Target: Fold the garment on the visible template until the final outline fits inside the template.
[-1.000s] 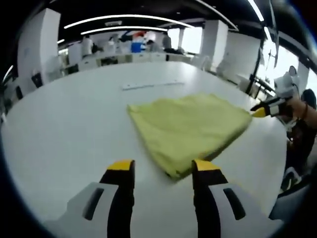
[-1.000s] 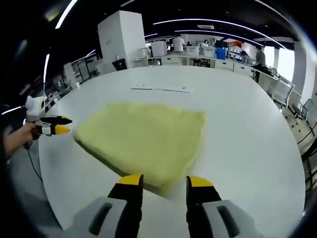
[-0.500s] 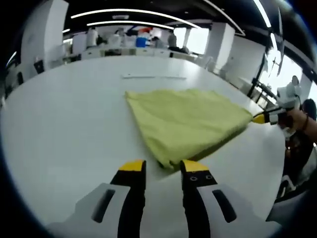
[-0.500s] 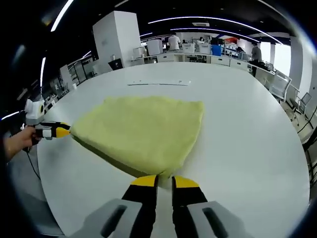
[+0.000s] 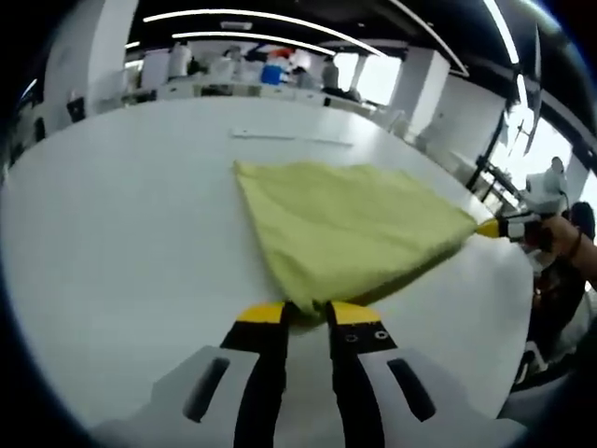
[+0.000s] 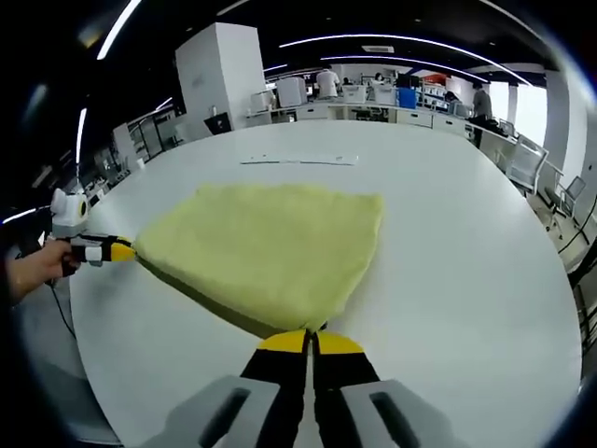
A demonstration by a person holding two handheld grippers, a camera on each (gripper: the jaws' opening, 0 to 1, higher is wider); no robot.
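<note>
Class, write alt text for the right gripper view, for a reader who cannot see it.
The right gripper is shut on the near corner of a yellow garment lying on a white table. At the left edge, the left gripper, held in a hand, meets the garment's other near corner.

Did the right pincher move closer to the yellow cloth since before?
Yes. The right gripper advanced to the yellow garment lying on the white table, its jaws closing on the near corner.
</note>
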